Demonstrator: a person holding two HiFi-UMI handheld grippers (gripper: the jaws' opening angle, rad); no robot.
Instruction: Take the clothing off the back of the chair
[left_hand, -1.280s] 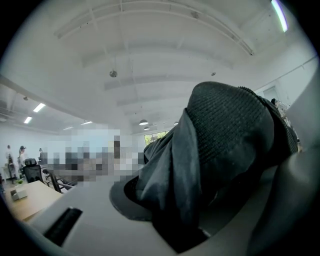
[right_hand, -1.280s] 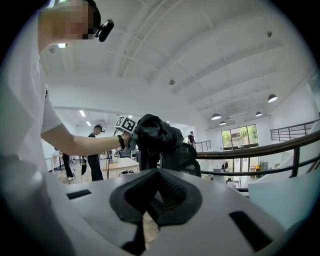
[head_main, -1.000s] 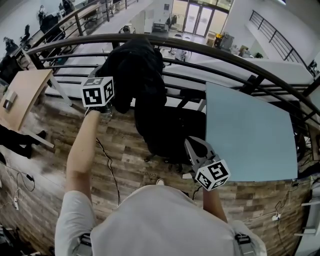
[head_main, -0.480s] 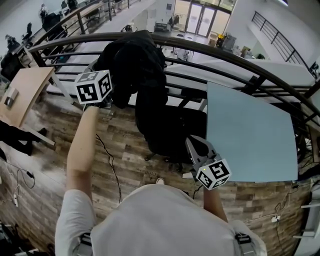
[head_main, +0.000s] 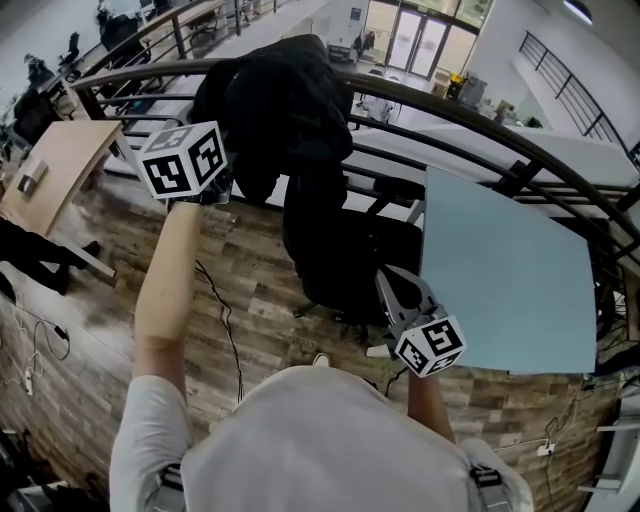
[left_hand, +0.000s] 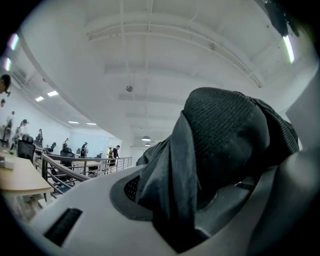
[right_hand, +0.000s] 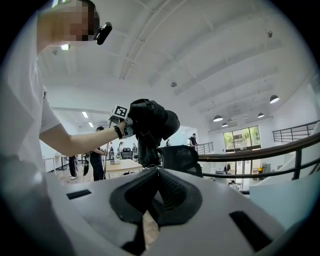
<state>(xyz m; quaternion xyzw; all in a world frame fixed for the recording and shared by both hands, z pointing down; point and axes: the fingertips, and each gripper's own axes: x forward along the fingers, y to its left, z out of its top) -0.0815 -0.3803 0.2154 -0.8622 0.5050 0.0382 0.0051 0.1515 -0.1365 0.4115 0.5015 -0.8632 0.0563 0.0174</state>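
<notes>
- Black soft fabric jacket (head_main: 275, 105) hangs bunched in the clamped left gripper (left_hand: 200, 210), above the black office chair (head_main: 350, 260) back.
- Likely light and limp; gathered folds grip best.
- Right gripper (right_hand: 155, 195) is closed, empty, near the chair.

— What stands ahead of the person?
— The black chair (head_main: 350, 260), and just behind it the curved railing (head_main: 478, 128) bars the whole width. The dark clothing (head_main: 280, 100) hangs bunched above the chair back, in front of the top rail.
— And to the sides?
— On the right, the pale blue table (head_main: 500, 280) closes in beside the chair. On the left, the wooden floor (head_main: 100, 300) lies open as far as the desk (head_main: 50, 170), with a thin cable (head_main: 222, 315) trailing across it.
</notes>
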